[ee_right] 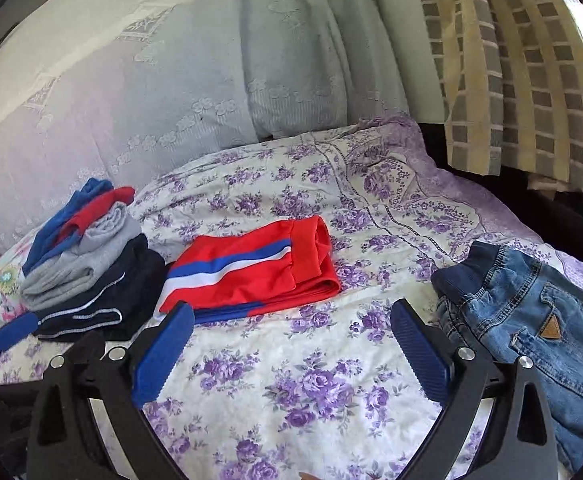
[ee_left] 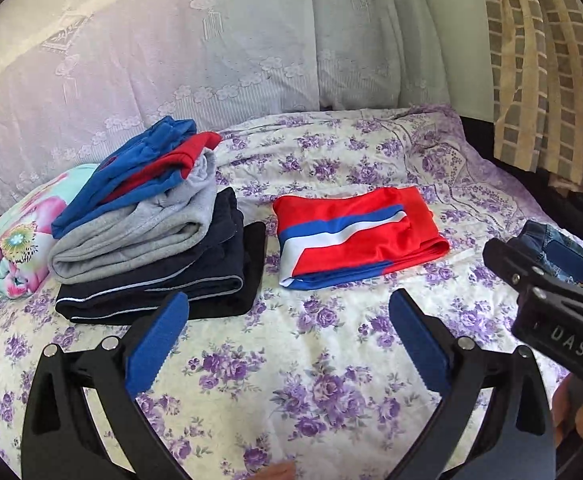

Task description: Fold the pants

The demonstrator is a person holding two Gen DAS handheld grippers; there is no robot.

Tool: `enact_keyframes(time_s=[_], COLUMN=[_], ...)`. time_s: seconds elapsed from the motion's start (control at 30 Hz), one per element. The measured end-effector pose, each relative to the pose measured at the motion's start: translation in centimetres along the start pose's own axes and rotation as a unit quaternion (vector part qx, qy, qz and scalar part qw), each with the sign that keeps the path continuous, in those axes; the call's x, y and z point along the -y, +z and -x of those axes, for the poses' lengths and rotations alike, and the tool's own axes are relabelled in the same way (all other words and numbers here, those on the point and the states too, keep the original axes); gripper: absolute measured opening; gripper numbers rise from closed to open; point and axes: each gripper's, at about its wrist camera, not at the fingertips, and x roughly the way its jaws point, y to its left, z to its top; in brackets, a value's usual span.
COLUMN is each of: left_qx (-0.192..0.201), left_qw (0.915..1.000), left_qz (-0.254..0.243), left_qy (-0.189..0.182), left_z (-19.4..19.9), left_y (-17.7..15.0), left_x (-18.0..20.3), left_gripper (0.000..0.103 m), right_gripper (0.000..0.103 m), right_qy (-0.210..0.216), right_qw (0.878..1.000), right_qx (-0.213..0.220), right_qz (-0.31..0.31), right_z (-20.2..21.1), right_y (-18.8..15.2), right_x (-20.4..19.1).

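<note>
While both grippers are hovering over the bed, the parts are lying as follows, each placed relative to the red pants.

Landmark: red pants (ee_left: 357,232), with a blue and white stripe, are lying folded flat on the floral sheet (ee_left: 331,360), near the middle of the bed.

Stack (ee_left: 151,232): folded clothes are sitting just left of the red pants; a dark navy piece is lying at the bottom, a grey one is resting on it, and a blue and red one is topping the pile.

Floral cloth (ee_left: 11,248): a folded turquoise and pink piece is lying farther left, beyond the stack.

Jeans (ee_right: 531,328): unfolded denim pants are lying crumpled to the right of the red pants, well apart from them, waistband toward the pillows.

Left gripper (ee_left: 287,312): it is hanging in front of the red pants, above bare sheet; its jaws are standing wide apart and gripping nothing.

Right gripper (ee_right: 291,320): it is hanging in front of the red pants, between them and the jeans in its own view; its jaws are standing wide apart and empty, the right finger (ee_right: 415,352) appearing just beside the jeans.

Pillows (ee_left: 171,60): pale lace-covered pillows are leaning behind the red pants.

Curtain (ee_left: 543,72): checked fabric is hanging to the far right, behind.
</note>
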Motion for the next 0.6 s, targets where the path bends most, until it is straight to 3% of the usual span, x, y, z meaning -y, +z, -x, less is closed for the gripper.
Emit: enact_keyframes(time_s=[0.27,0.6], left_qx=[-0.054,-0.063], left_qw=[0.9973,0.9965], left_qz=[0.025,0.032], left_qy=[-0.042,-0.044], left_z=[-3.2,-3.7], left_y=[-1.3,-1.6], left_x=[-0.4,-0.7], left_gripper=[0.098,0.098], right_gripper=[0.099,0.099], right_qy=[0.008,0.008], right_qw=[0.999,0.999], right_qx=[-0.029,-0.039], right_qz=[-0.027,-0.021], right_z=[-0.9,-1.2], right_y=[-0.4,-0.8], right_x=[1.1,0.7])
